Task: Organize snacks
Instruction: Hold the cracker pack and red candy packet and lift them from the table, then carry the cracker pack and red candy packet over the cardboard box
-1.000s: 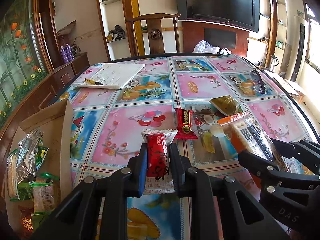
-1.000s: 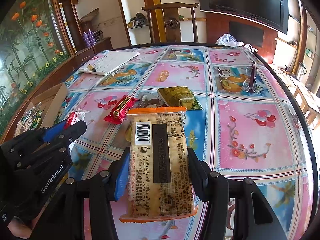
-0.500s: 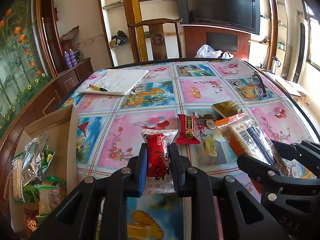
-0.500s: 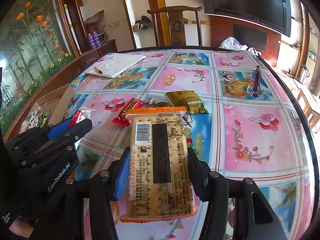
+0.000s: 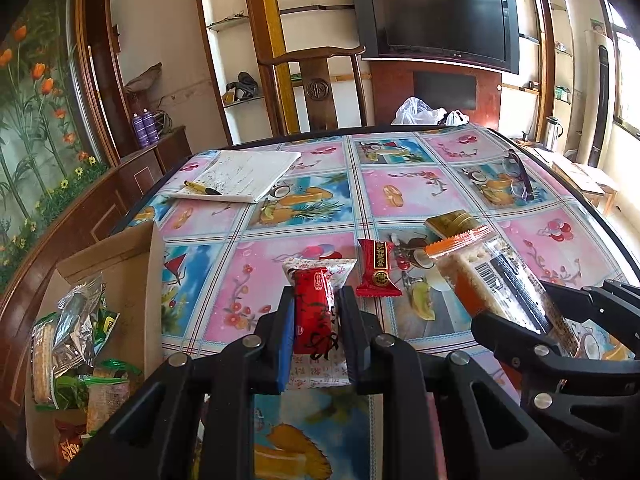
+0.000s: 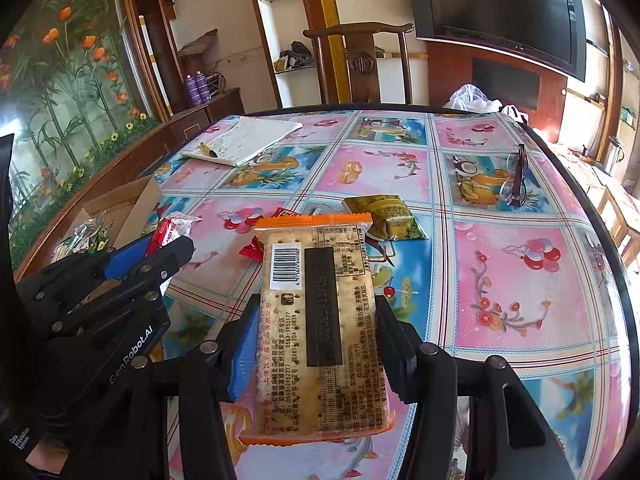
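Observation:
My left gripper (image 5: 316, 316) is shut on a small red and white candy packet (image 5: 314, 312), held above the table. My right gripper (image 6: 316, 320) is shut on a long orange-edged cracker pack (image 6: 318, 320), which also shows at the right of the left wrist view as the cracker pack (image 5: 492, 280). A red candy bar (image 5: 376, 268) and a gold-green packet (image 6: 386, 216) lie on the flowered tablecloth (image 6: 520, 280) ahead. An open cardboard box (image 5: 120, 280) with several snack bags stands at the left table edge.
A notebook (image 5: 244, 176) with a pen lies at the far left, and glasses (image 6: 516, 184) lie at the far right. A wooden chair (image 5: 316, 84) stands behind the table. White plastic bags (image 5: 424, 112) sit at the far edge.
Both views have tipped slightly upward, so the table items sit a little lower in frame. Both grips hold as before.

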Available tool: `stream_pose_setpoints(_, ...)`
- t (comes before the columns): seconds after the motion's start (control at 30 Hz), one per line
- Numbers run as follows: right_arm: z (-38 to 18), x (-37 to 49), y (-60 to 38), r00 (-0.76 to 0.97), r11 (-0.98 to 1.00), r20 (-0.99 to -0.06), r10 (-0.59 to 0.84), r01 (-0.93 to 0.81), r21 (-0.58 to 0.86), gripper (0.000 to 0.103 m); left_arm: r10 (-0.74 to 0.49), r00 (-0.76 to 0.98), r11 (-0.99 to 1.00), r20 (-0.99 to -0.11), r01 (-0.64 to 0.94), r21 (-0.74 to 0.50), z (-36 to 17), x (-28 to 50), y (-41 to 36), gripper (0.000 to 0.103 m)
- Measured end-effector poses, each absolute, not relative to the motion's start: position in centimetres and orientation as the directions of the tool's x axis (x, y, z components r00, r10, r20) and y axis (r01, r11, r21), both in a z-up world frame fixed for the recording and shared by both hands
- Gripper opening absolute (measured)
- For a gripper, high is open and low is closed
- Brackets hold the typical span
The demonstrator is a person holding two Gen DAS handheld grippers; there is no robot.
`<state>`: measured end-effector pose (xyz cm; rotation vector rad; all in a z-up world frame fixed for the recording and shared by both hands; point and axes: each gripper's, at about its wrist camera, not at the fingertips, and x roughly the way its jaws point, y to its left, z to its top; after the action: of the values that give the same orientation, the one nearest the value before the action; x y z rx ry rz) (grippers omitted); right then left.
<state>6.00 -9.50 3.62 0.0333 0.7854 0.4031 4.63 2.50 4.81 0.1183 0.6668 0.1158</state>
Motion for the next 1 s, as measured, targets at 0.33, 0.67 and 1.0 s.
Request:
stream_pose_setpoints(0.33,3.7,6.0,-9.4,0.639,0.921,-0.674,0.371,-0.345,0.180,0.057,0.151,0.787,0.986,-0.598,-0.075,0.150,5.1,4.5,2.5,0.020)
stream_pose_setpoints(0.67,3.8,5.9,-9.3,0.644,0.921,-0.668,0.373,-0.347,0.179,0.057,0.151,0.795,0.986,-0.587,-0.078,0.147,5.5,4.3,2.6,0.020)
stream_pose_setpoints(1.0,4.8,5.4,-8.8,0.656,0.908,-0.635,0.409,-0.361,0.212,0.057,0.110,0.823,0.993,-0.557,-0.112,0.031,8.8,2.4,6.3,0.020)
